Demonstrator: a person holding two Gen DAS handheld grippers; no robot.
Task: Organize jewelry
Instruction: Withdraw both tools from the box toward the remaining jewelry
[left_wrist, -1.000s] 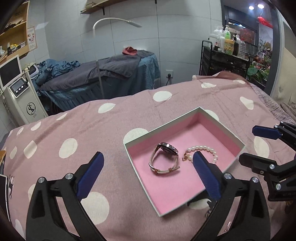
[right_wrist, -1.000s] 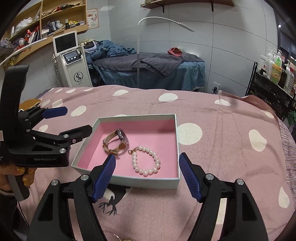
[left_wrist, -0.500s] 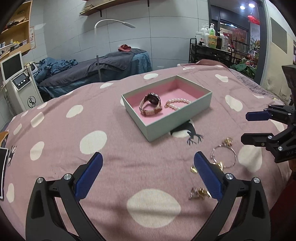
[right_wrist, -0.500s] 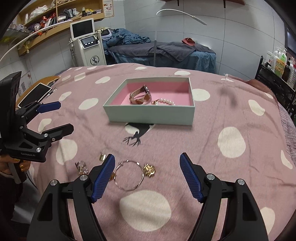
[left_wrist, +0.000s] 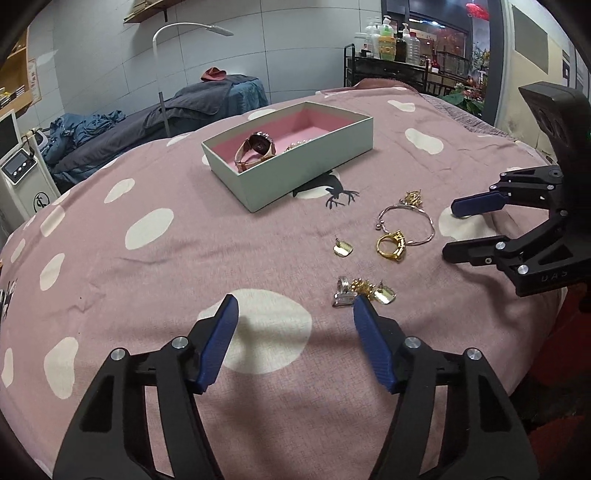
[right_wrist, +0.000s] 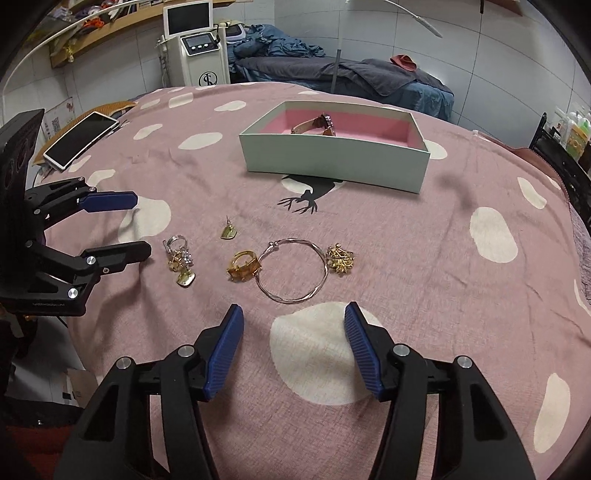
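Observation:
A pale green box (left_wrist: 303, 166) (right_wrist: 332, 162) with pink lining holds a watch (left_wrist: 256, 147) (right_wrist: 314, 123) and a pearl bracelet (left_wrist: 301, 143). Loose jewelry lies on the pink dotted cloth nearer to me: a thin bangle (right_wrist: 291, 269) (left_wrist: 406, 221), a gold ring (right_wrist: 243, 266) (left_wrist: 392, 246), a gold brooch (right_wrist: 340, 259) (left_wrist: 413, 197), a single earring (right_wrist: 228, 232) (left_wrist: 342, 248) and a small cluster of earrings (right_wrist: 179, 260) (left_wrist: 360, 290). My left gripper (left_wrist: 293, 339) (right_wrist: 127, 227) is open and empty just short of the cluster. My right gripper (right_wrist: 293, 345) (left_wrist: 465, 229) is open and empty just short of the bangle.
A tablet or phone (right_wrist: 79, 138) lies at the cloth's left edge. Behind stand a white machine (right_wrist: 197, 55), a treatment bed (right_wrist: 332, 74) and a rack of bottles (left_wrist: 388, 48). The cloth drops off at the near edge.
Both grippers have pulled back from above the box toward the near edge and dropped lower. The loose jewelry has come into view in front of them. Both stay open.

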